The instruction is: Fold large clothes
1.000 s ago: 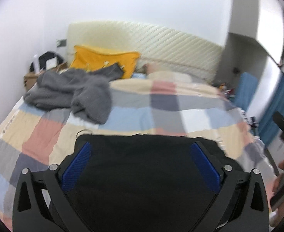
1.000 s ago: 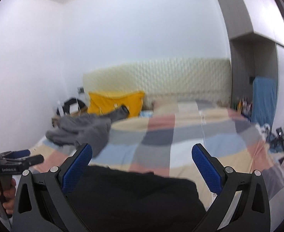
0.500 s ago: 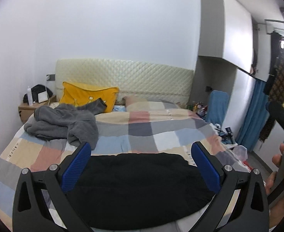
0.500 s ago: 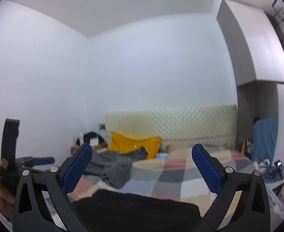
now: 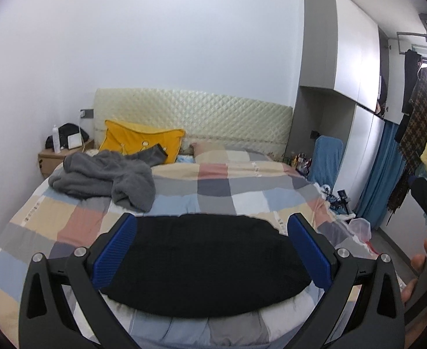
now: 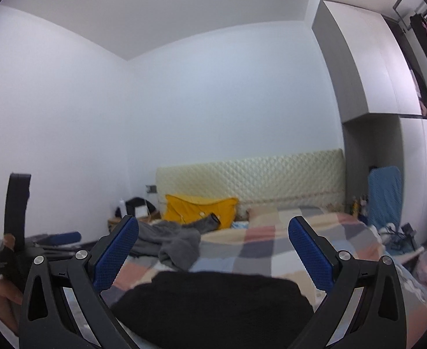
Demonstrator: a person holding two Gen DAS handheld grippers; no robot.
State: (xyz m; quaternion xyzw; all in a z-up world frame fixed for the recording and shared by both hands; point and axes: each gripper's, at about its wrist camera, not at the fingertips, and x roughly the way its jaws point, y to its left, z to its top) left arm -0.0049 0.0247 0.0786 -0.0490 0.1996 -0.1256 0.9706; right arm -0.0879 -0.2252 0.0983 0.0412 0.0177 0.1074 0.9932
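A black garment (image 5: 204, 261) lies folded flat on the near end of the bed; it also shows in the right wrist view (image 6: 213, 308). A crumpled grey garment (image 5: 106, 177) lies at the far left of the bed, also in the right wrist view (image 6: 172, 240). My left gripper (image 5: 212, 228) is open and empty, raised above and behind the black garment. My right gripper (image 6: 213, 229) is open and empty, held up and tilted toward the wall. Neither touches cloth.
The bed has a checked quilt (image 5: 242, 186), a yellow pillow (image 5: 140, 139) and a padded headboard (image 5: 190, 116). A nightstand (image 5: 59, 157) stands at the left. A wardrobe (image 5: 341, 87), hanging clothes (image 5: 423, 110) and floor clutter (image 5: 356, 226) are on the right.
Both grippers have lifted and pulled back from the black garment, tilting upward so more wall and ceiling shows. The black garment stays flat on the bed.
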